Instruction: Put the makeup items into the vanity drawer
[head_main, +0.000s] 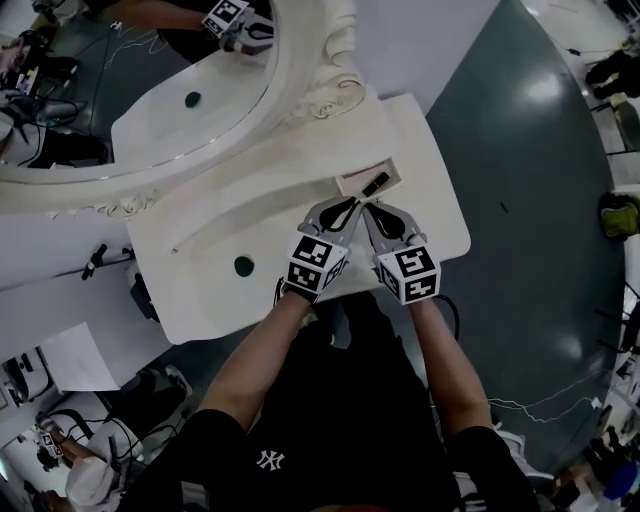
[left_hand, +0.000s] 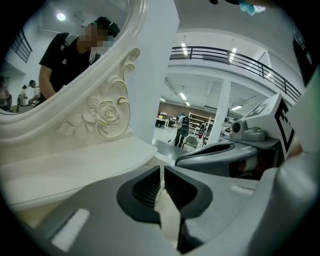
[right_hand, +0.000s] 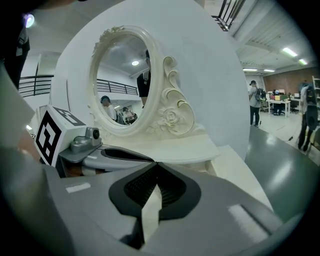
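A small drawer (head_main: 349, 182) stands open in the top of the white vanity (head_main: 430, 200), right of the mirror. A slim black makeup item (head_main: 377, 183) lies inside it. My left gripper (head_main: 350, 205) and right gripper (head_main: 370, 210) sit side by side, tips nearly touching each other just at the drawer's near edge. In the left gripper view the left gripper (left_hand: 162, 172) is shut with nothing between its pads. The right gripper (right_hand: 156, 167) is also shut and holds nothing. A small dark green round item (head_main: 243, 265) rests on the vanity top to the left.
The oval mirror (head_main: 150, 90) in its carved cream frame (right_hand: 170, 117) rises behind the vanity top. Cables and a sheet of paper (head_main: 75, 358) lie on the floor at the left. Grey floor (head_main: 530, 200) spreads to the right of the vanity.
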